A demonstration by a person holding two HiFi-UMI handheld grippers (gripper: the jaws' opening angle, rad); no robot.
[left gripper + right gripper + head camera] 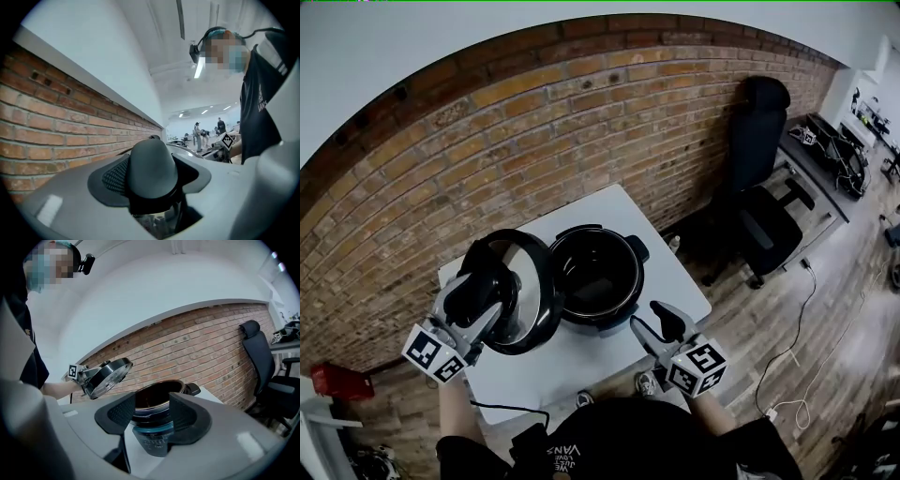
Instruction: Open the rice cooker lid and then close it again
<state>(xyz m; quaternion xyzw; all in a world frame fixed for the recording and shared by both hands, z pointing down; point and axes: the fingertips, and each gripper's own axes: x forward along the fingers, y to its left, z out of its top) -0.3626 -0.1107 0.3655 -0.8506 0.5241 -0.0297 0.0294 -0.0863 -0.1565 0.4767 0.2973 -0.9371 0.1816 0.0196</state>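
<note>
On the white square desk (614,211) against the red brick wall (534,131), the head view shows the round black rice cooker (598,277) open, its black-rimmed glass lid (528,298) tilted just left in the left hand-held gripper (483,286); a black office chair (759,187) stands on the wooden floor (834,309). Left gripper view: jaws clamped on the lid's grey knob (152,168). Right gripper view: the right hand-held gripper (152,414) has its jaws apart, framing the cooker untouched.

Bright, even indoor light; strong fisheye on all three feeds.
I see ceiling strip lights (199,70) glowing in the left gripper view and a pale sheen on the glass lid (107,377). The brick wall (534,141) bows toward black vignetted corners. The nearest foreground looks soft; the far room (206,123) is slightly washed out.
</note>
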